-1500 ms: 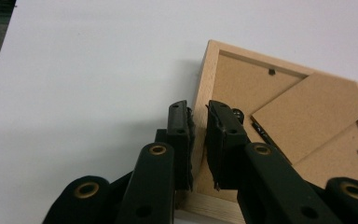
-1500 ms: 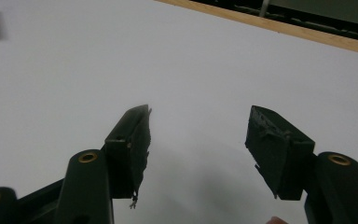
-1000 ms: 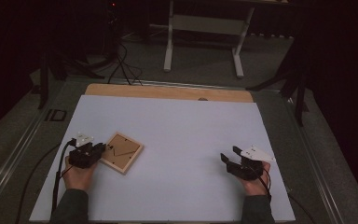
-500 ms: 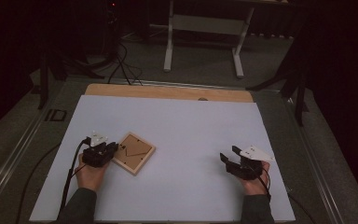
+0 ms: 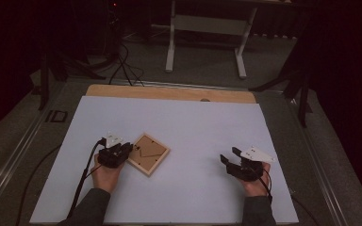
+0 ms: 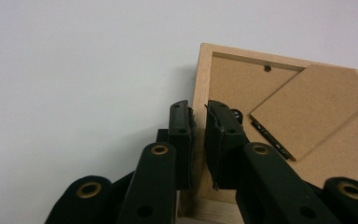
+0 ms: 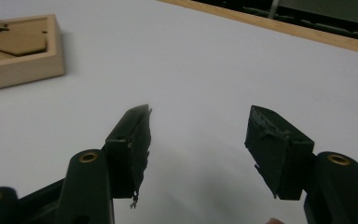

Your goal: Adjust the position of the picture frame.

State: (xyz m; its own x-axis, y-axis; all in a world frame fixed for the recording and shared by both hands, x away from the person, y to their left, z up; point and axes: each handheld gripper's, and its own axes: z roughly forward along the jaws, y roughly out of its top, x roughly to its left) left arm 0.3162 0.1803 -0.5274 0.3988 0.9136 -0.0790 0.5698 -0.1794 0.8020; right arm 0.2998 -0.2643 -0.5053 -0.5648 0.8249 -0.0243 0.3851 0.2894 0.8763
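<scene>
On the white table (image 5: 193, 127), the left gripper (image 6: 199, 135) clamps the picture frame's (image 6: 279, 116) edge.

The left gripper (image 5: 122, 151) sits at the eight o'clock side, jaws drawn close together and pointing toward two o'clock. The right gripper (image 5: 229, 157) rests at four o'clock, jaws spread wide, aimed toward ten o'clock.

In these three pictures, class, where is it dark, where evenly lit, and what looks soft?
High view: room dark, white table evenly lit. Left gripper view: picture frame sharp, near jaws slightly soft. Right gripper view: frame's corner and far edge slightly blurred.
</scene>
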